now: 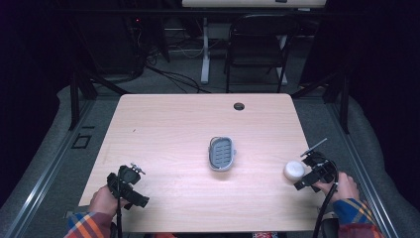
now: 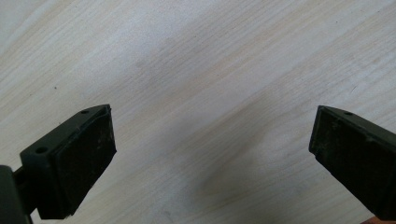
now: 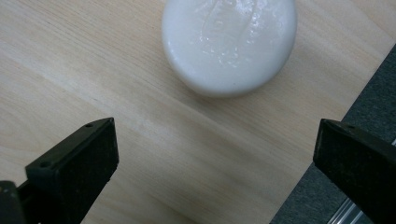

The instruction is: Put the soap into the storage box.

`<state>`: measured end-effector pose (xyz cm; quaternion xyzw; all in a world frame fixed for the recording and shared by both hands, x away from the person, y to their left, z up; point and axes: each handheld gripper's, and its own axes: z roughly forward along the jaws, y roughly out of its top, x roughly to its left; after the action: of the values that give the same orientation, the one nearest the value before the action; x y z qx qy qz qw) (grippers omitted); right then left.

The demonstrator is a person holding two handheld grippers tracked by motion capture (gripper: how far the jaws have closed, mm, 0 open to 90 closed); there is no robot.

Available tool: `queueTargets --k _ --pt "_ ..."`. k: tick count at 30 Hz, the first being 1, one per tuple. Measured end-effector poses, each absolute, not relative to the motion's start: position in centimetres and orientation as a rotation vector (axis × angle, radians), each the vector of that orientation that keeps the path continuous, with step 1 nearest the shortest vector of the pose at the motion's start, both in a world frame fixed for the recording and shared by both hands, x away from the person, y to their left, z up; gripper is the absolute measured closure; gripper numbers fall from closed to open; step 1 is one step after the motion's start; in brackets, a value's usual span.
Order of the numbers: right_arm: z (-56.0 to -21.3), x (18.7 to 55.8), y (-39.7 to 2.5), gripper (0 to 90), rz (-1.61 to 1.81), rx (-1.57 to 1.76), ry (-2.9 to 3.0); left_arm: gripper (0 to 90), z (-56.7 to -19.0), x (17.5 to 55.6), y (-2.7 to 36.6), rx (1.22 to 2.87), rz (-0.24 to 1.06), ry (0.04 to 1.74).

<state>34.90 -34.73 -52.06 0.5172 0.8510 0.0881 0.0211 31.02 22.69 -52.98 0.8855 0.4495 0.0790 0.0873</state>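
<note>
1. Right gripper [image 3: 215, 154]: jaws spread wide, holding nothing, poised near the table's right edge.
2. White soap bar [image 3: 229, 43]: round and glossy, lying on the table just ahead of the right gripper's jaws, not touching them.
3. Left gripper [image 2: 212, 154]: jaws likewise wide apart and empty over bare wooden table [image 2: 196, 70].
4. Grey soap dish [image 1: 222, 153]: mid-table, between both grippers, well apart from each.
</note>
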Motion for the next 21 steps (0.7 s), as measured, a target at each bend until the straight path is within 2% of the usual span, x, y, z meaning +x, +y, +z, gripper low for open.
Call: queueTargets --k 21 --pt "-51.84 35.26 -34.27 0.0 0.266 1.577 2.634 0.1 -53.02 30.98 22.66 2.638 0.235 1.340"
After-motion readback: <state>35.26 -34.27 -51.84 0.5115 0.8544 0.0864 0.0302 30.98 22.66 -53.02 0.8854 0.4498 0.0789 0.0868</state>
